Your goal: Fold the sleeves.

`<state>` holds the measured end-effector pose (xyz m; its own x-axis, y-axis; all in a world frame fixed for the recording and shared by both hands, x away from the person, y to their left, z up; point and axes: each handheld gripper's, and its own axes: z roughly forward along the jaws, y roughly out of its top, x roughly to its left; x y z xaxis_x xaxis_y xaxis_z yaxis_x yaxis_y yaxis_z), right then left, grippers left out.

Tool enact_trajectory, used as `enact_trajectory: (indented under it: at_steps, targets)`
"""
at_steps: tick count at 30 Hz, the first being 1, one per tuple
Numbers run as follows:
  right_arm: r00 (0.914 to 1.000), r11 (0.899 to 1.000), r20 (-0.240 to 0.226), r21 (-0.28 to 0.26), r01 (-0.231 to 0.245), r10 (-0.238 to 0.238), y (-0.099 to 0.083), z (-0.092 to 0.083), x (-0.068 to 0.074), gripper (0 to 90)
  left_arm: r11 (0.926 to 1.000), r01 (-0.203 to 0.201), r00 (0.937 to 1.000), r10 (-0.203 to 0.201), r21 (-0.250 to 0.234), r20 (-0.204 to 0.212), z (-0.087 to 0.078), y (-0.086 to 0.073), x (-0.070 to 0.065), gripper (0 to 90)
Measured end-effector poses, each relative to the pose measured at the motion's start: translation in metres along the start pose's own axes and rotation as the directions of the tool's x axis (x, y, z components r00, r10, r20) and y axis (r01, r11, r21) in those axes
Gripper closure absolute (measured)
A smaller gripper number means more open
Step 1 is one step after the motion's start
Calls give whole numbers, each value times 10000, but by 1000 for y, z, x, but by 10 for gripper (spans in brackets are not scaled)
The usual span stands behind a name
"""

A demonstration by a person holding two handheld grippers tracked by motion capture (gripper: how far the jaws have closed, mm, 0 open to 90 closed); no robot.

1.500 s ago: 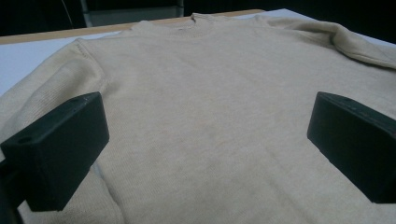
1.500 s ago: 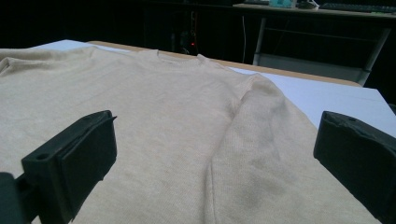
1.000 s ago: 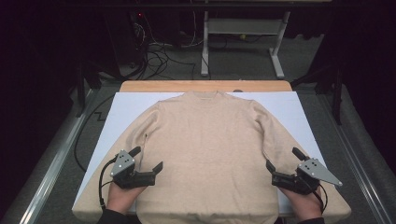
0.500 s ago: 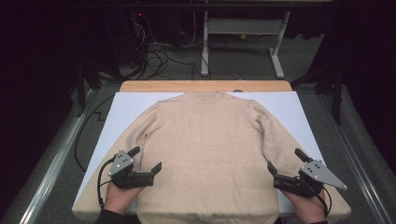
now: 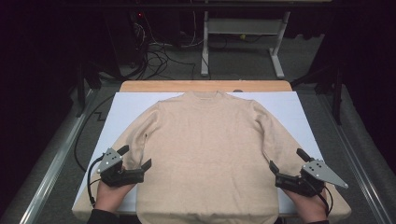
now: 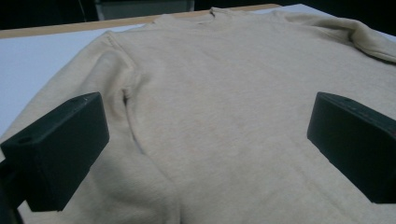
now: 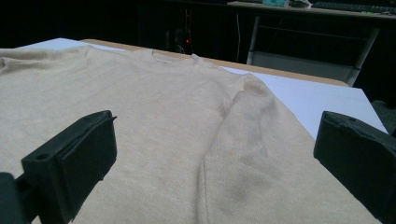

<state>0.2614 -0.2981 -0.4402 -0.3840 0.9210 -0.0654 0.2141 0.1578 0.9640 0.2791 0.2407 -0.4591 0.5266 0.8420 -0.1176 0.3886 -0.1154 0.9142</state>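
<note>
One flat beige knit sweater [image 5: 205, 154]

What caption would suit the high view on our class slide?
Beige sweater lies flat on a white-covered table; open left tongs and right tongs wait by its sleeves.

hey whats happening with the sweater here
A person holds a gripper in each hand over a beige sweater spread flat, front up, on a white-covered table. The left gripper sits at the sweater's left sleeve near the hem, the right gripper at the right sleeve. Both are open, fingers spread wide above the fabric, and nothing is gripped yet. The sweater shows no folds.
</note>
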Motion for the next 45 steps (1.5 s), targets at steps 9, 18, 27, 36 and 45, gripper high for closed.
enact_trajectory:
  at_steps: [9,18,27,36,45]
  targets:
    - [10000,10000,3,30,77,-77,0,2,-1,1,10000,89,9994,-90,-37,-343,-9,-2,16,0]
    - [10000,10000,6,24,42,-42,1,1,-1,1,9994,348,9934,-353,-62,-1091,-25,-6,35,0]
    - [10000,10000,27,-64,50,-49,4,-4,0,1,9984,564,9824,-549,30,-1785,-42,-13,53,0]
    - [9999,10000,97,-42,35,-35,3,-9,-3,1,9940,947,9682,-792,545,-2373,-53,-25,69,0]
    - [9999,9999,15,-46,119,-119,4,-6,-1,1,9705,1754,9580,-1295,1654,-2559,-55,-34,85,1]
